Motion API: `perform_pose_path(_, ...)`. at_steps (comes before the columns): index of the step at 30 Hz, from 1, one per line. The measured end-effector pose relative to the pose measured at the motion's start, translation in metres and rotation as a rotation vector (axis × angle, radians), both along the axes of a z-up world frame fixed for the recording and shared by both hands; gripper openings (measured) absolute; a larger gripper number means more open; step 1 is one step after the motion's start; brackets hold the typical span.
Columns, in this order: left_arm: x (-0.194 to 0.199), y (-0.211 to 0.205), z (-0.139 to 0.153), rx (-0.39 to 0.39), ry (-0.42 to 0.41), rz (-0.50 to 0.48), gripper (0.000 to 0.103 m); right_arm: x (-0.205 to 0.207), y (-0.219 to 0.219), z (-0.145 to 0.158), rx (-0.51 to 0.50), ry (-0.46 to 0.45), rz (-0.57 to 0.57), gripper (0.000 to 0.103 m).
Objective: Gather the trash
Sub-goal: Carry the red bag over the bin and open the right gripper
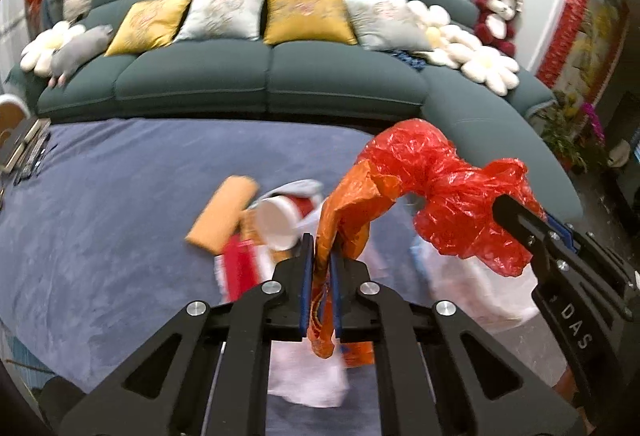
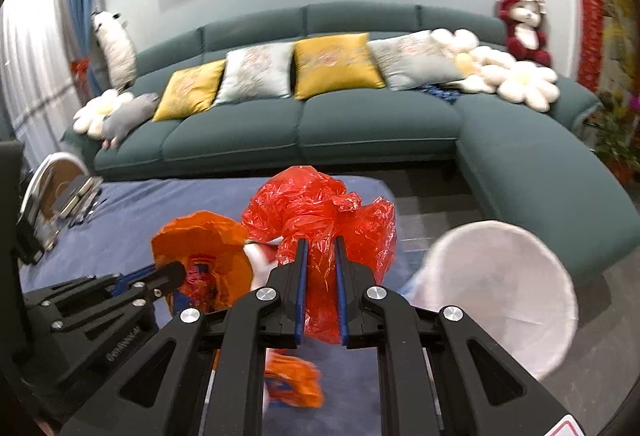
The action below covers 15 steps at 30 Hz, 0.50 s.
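My left gripper (image 1: 322,242) is shut on an orange plastic bag (image 1: 348,208), held above the blue-covered table (image 1: 100,196). My right gripper (image 2: 321,244) is shut on a crumpled red plastic bag (image 2: 312,208); it also shows in the left wrist view (image 1: 516,212) at the right, with the red bag (image 1: 432,176). The two bags touch. The orange bag (image 2: 200,248) and left gripper (image 2: 172,272) show at the left of the right wrist view. More trash lies on the table below: a white paper cup (image 1: 276,222), a tan packet (image 1: 222,212) and red-white wrappers (image 1: 240,264).
A white-lined bin (image 2: 500,288) stands on the floor right of the table. A green corner sofa (image 1: 272,76) with cushions and plush toys runs behind. Books and pens (image 1: 28,148) lie at the table's left edge. Plants (image 1: 568,124) stand at the far right.
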<state>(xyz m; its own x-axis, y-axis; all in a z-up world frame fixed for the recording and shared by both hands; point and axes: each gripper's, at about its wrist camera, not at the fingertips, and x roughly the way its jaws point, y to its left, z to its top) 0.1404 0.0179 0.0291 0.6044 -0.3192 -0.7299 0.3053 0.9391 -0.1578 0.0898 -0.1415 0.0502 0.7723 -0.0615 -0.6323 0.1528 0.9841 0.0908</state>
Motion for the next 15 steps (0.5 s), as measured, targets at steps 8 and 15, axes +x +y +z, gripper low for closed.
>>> perform_pose_path(8,-0.020,-0.081,0.014,-0.009,-0.036,-0.131,0.007,-0.046,-0.082,0.009,-0.022,-0.026,-0.168,0.011)
perform_pose_path(15,-0.028,-0.154,0.006,-0.008,-0.025,-0.236,0.007,-0.073,-0.146,-0.004,-0.036,-0.005,-0.305,0.011)
